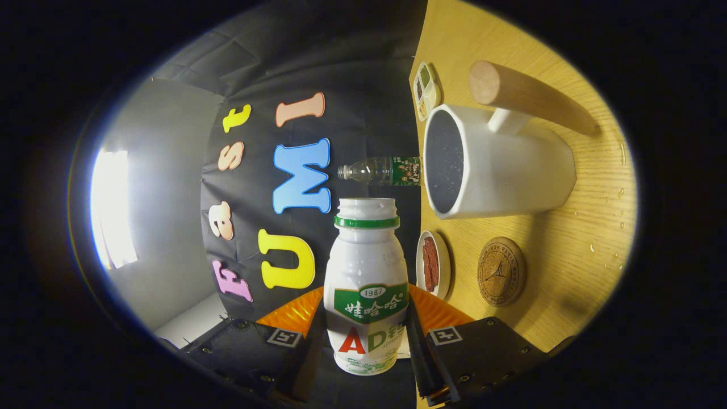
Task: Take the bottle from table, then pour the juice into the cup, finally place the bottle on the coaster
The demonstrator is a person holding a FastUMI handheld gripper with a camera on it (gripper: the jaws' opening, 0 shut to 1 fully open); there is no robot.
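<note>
Both fingers of the gripper [366, 346] pinched the white juice bottle [366, 284] at its lower body, holding it tipped on its side with its open mouth toward the cup. Beyond its neck stood a clear plastic bottle [380, 170]. Just right of the fingers lay a small dish [433, 264] of something red, then the white cup [500, 165] with its wooden handle [528, 96], then the cork coaster [501, 271] beside it. That smooth, light plastic bottle probably dents and slips easily; mid-body looked the safest hold.
</note>
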